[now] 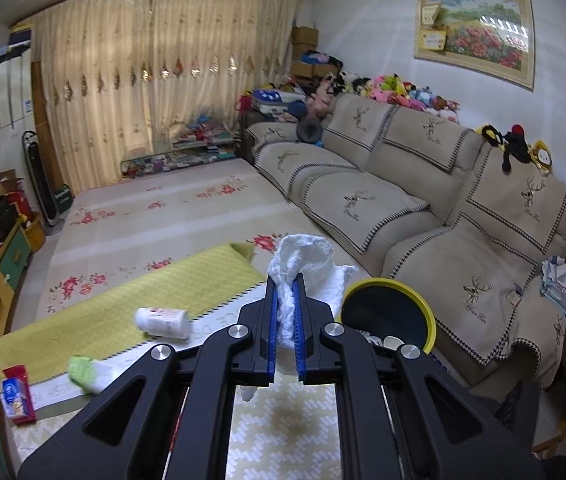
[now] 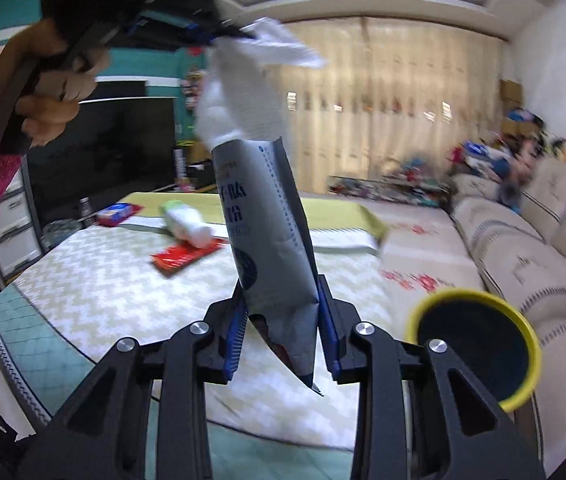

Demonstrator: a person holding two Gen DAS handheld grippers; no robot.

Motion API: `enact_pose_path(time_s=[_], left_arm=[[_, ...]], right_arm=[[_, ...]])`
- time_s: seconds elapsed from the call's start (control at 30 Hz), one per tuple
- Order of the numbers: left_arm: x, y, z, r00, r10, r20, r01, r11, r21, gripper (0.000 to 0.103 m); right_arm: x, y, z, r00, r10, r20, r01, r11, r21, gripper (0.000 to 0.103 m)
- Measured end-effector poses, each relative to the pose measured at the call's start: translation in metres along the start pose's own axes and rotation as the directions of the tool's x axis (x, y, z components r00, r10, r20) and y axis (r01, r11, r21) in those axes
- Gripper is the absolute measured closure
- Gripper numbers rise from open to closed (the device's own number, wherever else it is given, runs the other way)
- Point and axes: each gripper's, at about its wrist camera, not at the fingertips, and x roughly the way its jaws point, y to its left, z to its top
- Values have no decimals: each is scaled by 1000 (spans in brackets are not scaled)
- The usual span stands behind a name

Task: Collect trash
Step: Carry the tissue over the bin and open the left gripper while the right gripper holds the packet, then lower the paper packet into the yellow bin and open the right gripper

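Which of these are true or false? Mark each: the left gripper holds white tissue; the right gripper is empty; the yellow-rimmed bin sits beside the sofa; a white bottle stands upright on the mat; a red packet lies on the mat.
1. The left gripper holds white tissue. True.
2. The right gripper is empty. False: it grips a grey pouch.
3. The yellow-rimmed bin sits beside the sofa. True.
4. A white bottle stands upright on the mat. False: it lies on its side.
5. A red packet lies on the mat. True.
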Motion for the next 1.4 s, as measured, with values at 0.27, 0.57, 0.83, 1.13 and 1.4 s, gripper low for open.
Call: enact_pose_path(time_s=[0.27,0.57,0.83,1.13,1.4], left_arm=[[88,-55,22,992,-95,-80,100,993,62,95],[205,-135,27,948,-235,-214,258,962,85,95],[301,-191,7,909,-294,-295,327,943,69,42],[273,-152,-20,940,-263,-216,267,964,-12,12],[125,-69,-43,994,-102,33,105,989,-99,5]], right_arm=[[-30,-51,-10,990,-142,9,141,986,87,72],[-55,-101,-22,959,-285,-10,283,947,153,72],[-65,-120,-32,943,-333,-29,332,922,198,72],[-60,-116,-33,947,-318,-39,319,927,197,72],[-55,-104,-29,960,-277,-34,278,942,190,72]])
